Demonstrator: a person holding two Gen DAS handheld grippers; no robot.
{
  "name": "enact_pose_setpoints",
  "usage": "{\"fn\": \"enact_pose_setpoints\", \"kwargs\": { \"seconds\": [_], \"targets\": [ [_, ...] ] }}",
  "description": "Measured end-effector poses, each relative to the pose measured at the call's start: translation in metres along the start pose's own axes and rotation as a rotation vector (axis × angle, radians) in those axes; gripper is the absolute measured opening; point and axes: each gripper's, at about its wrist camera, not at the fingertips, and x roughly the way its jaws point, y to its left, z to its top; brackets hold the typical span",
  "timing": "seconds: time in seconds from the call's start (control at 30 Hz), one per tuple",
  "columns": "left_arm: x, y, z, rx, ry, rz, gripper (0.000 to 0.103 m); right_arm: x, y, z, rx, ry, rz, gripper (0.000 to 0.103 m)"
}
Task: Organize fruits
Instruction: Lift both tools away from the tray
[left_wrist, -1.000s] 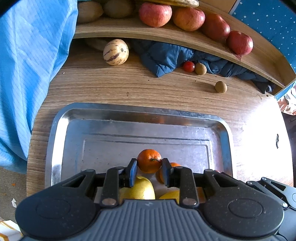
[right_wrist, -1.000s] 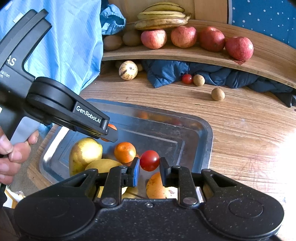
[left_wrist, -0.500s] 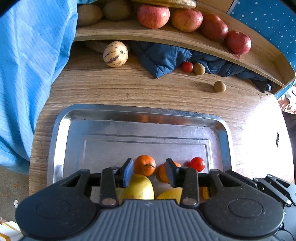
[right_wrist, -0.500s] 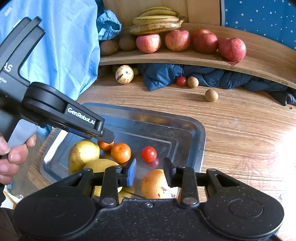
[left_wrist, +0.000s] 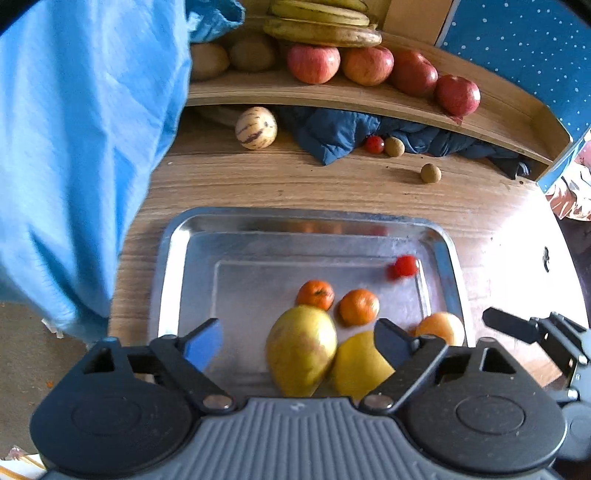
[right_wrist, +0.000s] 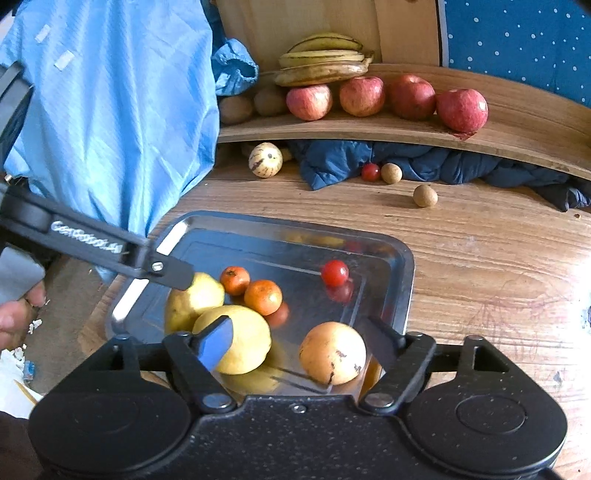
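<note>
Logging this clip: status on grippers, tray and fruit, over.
Left gripper open, empty. Right gripper open, empty. Tomato in tray, apart from mandarins. Nothing blocking; tomato and two brown fruits on table.

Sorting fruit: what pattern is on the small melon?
Cream with dark purple stripes; clearest in the left wrist view.

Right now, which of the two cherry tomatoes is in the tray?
The one lying alone near the tray's far right corner; the other sits on the table by the blue cloth.
</note>
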Motion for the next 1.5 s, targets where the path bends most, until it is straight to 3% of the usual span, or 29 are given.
{"fn": "enact_pose_setpoints", "kwargs": {
  "seconds": [0.23,0.57,0.97,1.5],
  "targets": [
    [-0.006,0.013,-0.026,0.025,0.074,0.048,0.102,-0.006,0.005,-0.009,0.001,0.037,0.023,0.099],
    [0.005,0.031,-0.043,0.007,0.181,0.152,0.102,0.001,-0.004,-0.018,0.04,0.106,-0.011,0.102],
    [0.016,0.034,-0.025,0.008,0.186,0.186,0.102,0.011,-0.02,-0.002,0.066,0.097,-0.042,0.102],
    [0.039,0.029,0.026,0.034,0.181,0.215,0.102,0.041,-0.042,0.026,0.098,0.094,-0.048,0.102]
  ]
}}
